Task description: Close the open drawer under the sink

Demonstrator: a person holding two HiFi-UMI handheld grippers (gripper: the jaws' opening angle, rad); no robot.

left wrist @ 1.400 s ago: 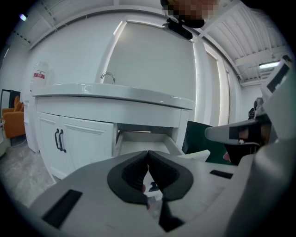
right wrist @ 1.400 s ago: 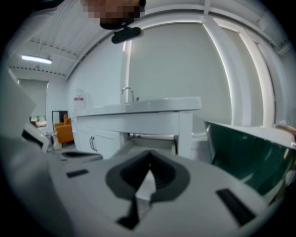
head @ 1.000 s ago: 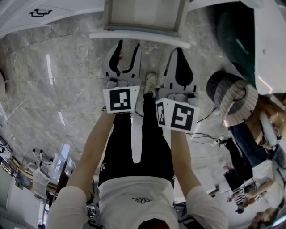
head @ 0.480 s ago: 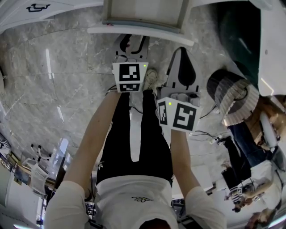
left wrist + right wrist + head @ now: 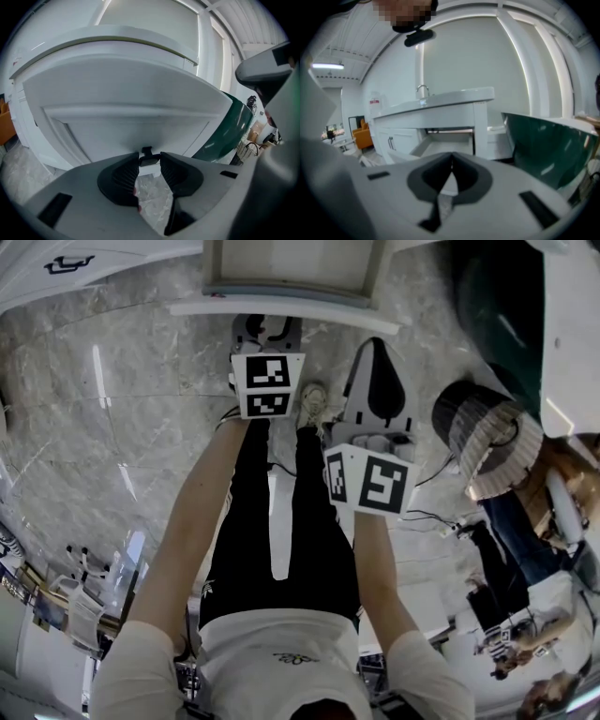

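The white drawer [image 5: 292, 268] stands pulled out under the sink counter, its front panel [image 5: 281, 309] facing me. In the left gripper view that panel [image 5: 126, 126] fills the picture, with a small dark handle [image 5: 149, 157] low on it. My left gripper [image 5: 149, 163] is right at the panel [image 5: 267, 326]. Its jaws are closing, and the handle sits between their tips. My right gripper [image 5: 375, 357] hangs back to the right over the floor, shut with nothing in it [image 5: 451, 169]. From there the open drawer [image 5: 445, 143] and the faucet [image 5: 423, 90] show.
A dark green tub [image 5: 497, 306] stands right of the drawer. A ribbed round basket [image 5: 487, 442] and seated people [image 5: 539, 521] are at the right, with cables [image 5: 441, 521] on the marble floor [image 5: 112, 409]. An orange chair [image 5: 363, 135] stands far left.
My left gripper has gone forward and down from beside the right one to the drawer front. The right gripper has stayed where it was.
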